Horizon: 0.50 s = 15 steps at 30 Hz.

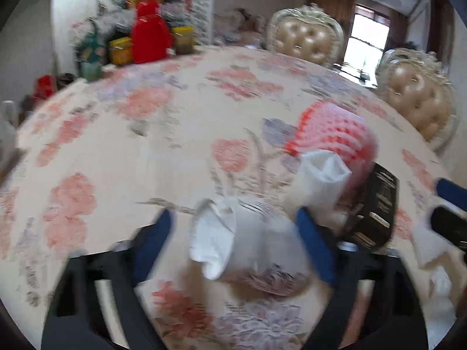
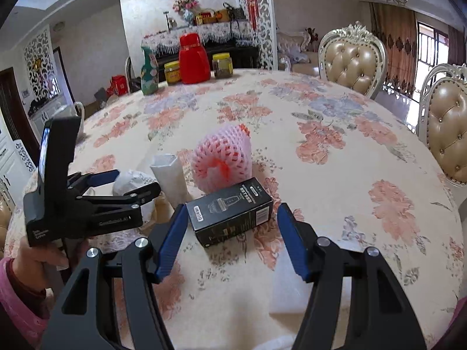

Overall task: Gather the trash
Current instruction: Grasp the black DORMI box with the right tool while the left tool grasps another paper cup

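On the floral tablecloth lie a black carton box, a pink foam fruit net, a white paper cup and a crumpled white tissue wad. My right gripper is open, its blue fingers either side of the near end of the box. My left gripper is open around the tissue wad; the view is blurred. The cup, net and box lie to its right. The left gripper also shows in the right wrist view.
At the table's far edge stand a red thermos jug, a green floral vase and two yellow-lidded jars. Padded beige chairs stand at the right side. More white paper lies at the right in the left wrist view.
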Available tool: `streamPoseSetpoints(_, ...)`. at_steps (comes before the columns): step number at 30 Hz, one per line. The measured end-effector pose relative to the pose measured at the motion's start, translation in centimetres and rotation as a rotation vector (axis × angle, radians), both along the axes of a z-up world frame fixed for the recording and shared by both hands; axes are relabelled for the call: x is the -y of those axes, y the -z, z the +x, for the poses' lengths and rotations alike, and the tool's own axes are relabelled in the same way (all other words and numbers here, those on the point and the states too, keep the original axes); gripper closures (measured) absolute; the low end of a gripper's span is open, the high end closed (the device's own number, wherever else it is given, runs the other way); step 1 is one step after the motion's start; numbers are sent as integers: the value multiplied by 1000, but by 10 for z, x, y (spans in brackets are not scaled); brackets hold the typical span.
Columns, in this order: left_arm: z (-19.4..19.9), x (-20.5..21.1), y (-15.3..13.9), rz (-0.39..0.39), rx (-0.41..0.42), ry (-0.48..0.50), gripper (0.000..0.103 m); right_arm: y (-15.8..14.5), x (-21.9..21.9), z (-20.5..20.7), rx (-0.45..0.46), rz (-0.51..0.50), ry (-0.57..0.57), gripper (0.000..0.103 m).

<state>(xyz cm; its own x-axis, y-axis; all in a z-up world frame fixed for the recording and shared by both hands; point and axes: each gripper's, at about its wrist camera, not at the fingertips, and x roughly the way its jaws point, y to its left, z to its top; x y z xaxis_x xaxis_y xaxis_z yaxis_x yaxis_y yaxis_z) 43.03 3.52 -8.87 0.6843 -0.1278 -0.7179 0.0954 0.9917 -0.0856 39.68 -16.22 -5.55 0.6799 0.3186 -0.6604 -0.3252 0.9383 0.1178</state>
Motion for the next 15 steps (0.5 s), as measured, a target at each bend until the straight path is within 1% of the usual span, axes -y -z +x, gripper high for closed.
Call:
streamPoseSetpoints(2, -7, 1, -3, 9, 27, 25, 43, 6, -5, 6, -27, -2, -2, 41)
streamPoseSetpoints(3, -13, 1, -7, 22, 55, 43, 44, 9, -7, 7, -34, -3, -3, 41)
streamPoseSetpoints(5, -24, -1, -13, 43, 85, 45, 51, 12, -12, 8, -40, -6, -4, 41)
streamPoseSetpoints(8, -41, -11, -23, 50, 111, 26, 52, 12, -21, 12, -52, -17, 1, 36)
streamPoseSetpoints(13, -78, -28, -37, 63, 185, -47, 52, 13, -42, 16, -61, -41, 31, 35)
streamPoseSetpoints(15, -97, -34, -40, 76, 228, -89, 52, 13, -51, 16, -64, -51, 53, 36)
